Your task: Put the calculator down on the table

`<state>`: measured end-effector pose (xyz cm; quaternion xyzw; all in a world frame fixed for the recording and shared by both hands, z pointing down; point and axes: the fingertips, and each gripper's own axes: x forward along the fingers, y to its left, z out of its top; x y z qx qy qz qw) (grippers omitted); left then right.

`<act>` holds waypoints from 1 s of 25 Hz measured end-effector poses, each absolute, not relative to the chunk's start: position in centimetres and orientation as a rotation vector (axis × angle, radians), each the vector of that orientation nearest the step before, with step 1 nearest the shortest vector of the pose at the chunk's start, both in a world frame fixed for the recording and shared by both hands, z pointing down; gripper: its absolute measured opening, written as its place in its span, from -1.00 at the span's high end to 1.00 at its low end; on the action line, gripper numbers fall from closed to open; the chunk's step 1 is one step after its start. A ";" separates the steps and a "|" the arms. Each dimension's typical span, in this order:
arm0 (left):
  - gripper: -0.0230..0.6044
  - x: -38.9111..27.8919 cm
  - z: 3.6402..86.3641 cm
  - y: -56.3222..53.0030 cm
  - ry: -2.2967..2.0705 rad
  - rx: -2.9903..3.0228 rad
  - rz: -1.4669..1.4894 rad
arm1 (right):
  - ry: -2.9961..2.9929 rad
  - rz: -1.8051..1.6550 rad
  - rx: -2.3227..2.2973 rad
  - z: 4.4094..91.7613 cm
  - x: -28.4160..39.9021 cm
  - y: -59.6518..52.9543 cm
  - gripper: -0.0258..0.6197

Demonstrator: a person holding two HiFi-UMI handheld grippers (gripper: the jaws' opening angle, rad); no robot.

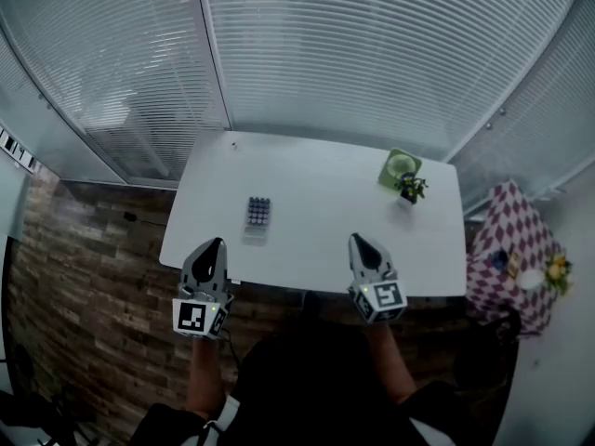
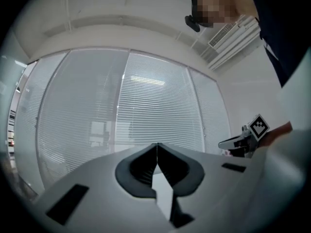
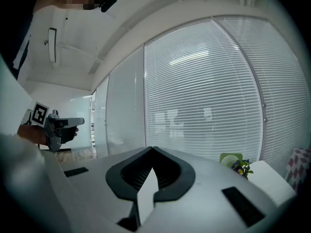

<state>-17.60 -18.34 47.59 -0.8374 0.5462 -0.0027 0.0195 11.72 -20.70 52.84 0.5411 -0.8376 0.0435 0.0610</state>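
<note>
**Calculator [image 1: 258, 214] flat on table [image 1: 316, 179], nothing gripping it**

Left gripper [image 2: 156, 145]: jaws clenched tip to tip, nothing between them. Right gripper [image 3: 151, 150]: same, pads closed on each other, empty.

Both held side by side at the near edge of the table and pointed toward the blinds [image 1: 390, 54]. A marker cube at the rear of each, a hand behind that. Each visible off to the side in the other's gripper view.

Calculator: keys up, dark keypad over a pale body, on the left half of the tabletop. Just ahead of the left gripper's tips and a little to their right, clearly apart from them. Well apart from the right gripper. Not visible in either gripper view.

Far right corner of the table: small potted plant [image 1: 409, 190], just beside a green object [image 1: 401, 164]; whether touching, cannot tell. Same pair low at the right in the right gripper view.

Beyond the table's right end: chequered cloth [image 1: 517, 235] with a few small items on it, too small to name.

Left of the table and under its near edge: brick-pattern floor [image 1: 84, 277]. Blinds across the whole far side.
</note>
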 end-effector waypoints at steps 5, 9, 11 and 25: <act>0.91 -17.5 47.5 -18.4 1.709 -2.591 -0.005 | -2.521 0.109 1.622 52.7 11.5 -20.5 0.90; 0.91 -16.4 47.6 -18.1 1.641 -2.617 -0.044 | -2.520 0.098 1.586 52.8 10.7 -19.8 0.90; 0.91 -16.2 47.9 -18.1 1.637 -2.620 -0.060 | -2.507 0.043 1.600 52.6 10.8 -19.7 0.90; 0.91 -16.9 48.5 -17.7 1.659 -2.625 -0.102 | -2.527 -0.011 1.528 52.2 9.7 -18.8 0.91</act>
